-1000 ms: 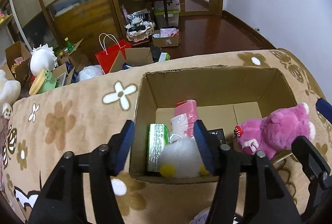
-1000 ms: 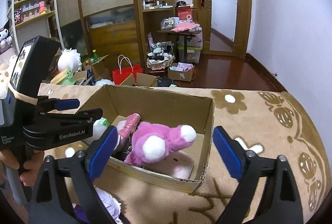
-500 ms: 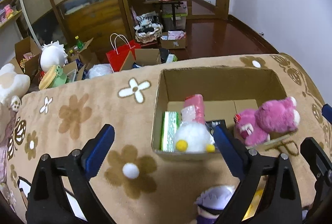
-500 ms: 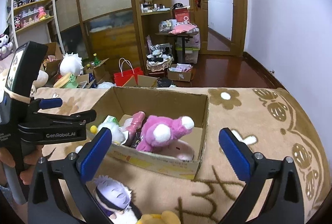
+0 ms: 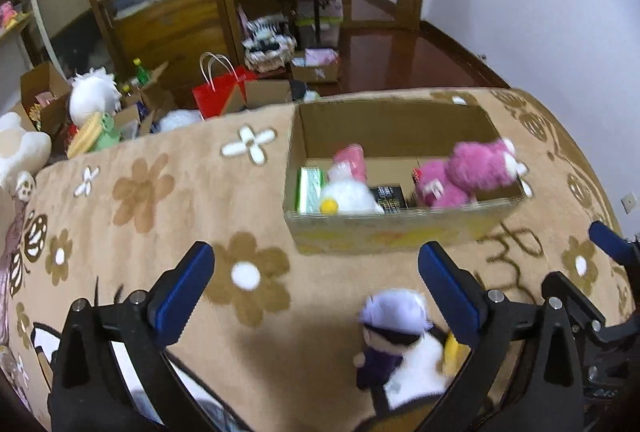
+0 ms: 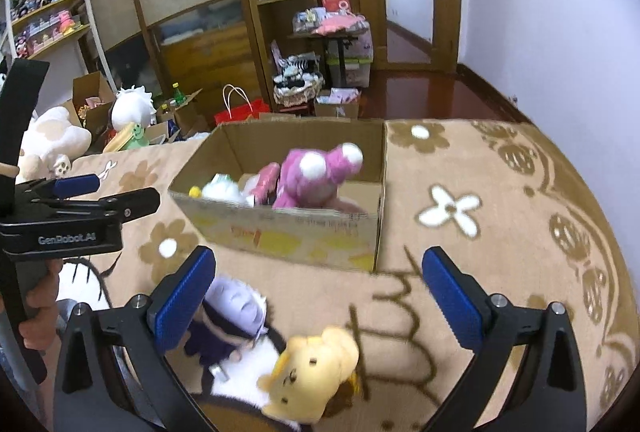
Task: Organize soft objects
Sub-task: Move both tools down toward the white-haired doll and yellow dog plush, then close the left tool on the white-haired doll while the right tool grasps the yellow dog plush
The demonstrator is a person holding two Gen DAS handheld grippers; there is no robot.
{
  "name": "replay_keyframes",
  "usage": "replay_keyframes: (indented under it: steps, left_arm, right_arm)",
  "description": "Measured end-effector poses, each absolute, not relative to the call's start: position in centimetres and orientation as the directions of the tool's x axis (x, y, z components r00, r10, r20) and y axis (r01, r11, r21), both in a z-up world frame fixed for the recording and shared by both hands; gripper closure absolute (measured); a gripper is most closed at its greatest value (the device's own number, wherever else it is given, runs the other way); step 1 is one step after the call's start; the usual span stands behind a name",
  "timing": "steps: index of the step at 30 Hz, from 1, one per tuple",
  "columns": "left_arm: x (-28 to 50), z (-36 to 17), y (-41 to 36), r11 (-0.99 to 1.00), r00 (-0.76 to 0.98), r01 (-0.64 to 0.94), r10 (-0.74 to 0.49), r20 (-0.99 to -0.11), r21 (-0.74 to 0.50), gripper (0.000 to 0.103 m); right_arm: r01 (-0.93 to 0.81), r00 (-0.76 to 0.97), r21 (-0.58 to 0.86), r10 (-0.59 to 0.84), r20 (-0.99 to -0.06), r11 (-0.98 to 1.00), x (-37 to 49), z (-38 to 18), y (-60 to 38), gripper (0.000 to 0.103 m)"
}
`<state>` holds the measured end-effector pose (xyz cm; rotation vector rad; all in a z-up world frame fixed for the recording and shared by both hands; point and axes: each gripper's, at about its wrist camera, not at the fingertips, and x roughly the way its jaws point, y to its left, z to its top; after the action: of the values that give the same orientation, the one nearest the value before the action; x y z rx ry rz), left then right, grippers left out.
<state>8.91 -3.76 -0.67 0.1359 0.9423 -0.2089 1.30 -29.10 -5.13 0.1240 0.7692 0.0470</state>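
Your left gripper is opening wide, empty; the right gripper gapes empty. Grabbing between them could snag the purple-haired doll with the yellow bear.

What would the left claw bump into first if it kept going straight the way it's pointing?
Probably just the flowered carpet, before the cardboard box. The left claw is opening, empty. The white-haired doll lies by its right finger, maybe brushed; depth is unclear.

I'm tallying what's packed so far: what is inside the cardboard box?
Inside the cardboard box: a pink plush, a white plush, a green packet, a pink bundle and a dark item. Whatever lies beneath them is hidden.
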Motion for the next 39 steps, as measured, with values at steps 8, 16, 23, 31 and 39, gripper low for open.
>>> replay_keyframes:
  steps: [8,16,23,31,39]
  left_arm:
    - [6.5,-2.5,-4.1,0.962,0.520,0.270,-0.117,-0.846,0.033,0.002]
    - [6.9,-5.0,-5.2,0.954,0.460,0.299,-0.125,-0.879,0.021,0.002]
    - [7.8,-7.8,-6.5,0.947,0.366,0.320,-0.136,-0.921,-0.012,0.002]
    - [8.1,-10.5,-8.7,0.931,0.300,0.365,-0.118,-0.947,0.000,0.002]
    - [8.4,-13.4,-10.4,0.918,0.232,0.397,-0.081,-0.969,0.018,0.002]
  right_arm:
    - [0.040,0.666,0.173,0.103,-0.739,0.984,-0.3,-6.8,-28.8,0.000]
    - [0.054,0.571,0.195,0.130,-0.811,0.979,-0.4,-10.4,-28.4,0.000]
    - [0.081,0.498,0.205,0.139,-0.856,0.975,0.4,-12.8,-28.6,0.000]
    - [0.115,0.416,0.208,0.143,-0.898,0.971,1.6,-15.9,-28.7,0.000]
    - [0.131,0.355,0.200,0.142,-0.924,0.971,2.5,-18.3,-28.3,0.000]
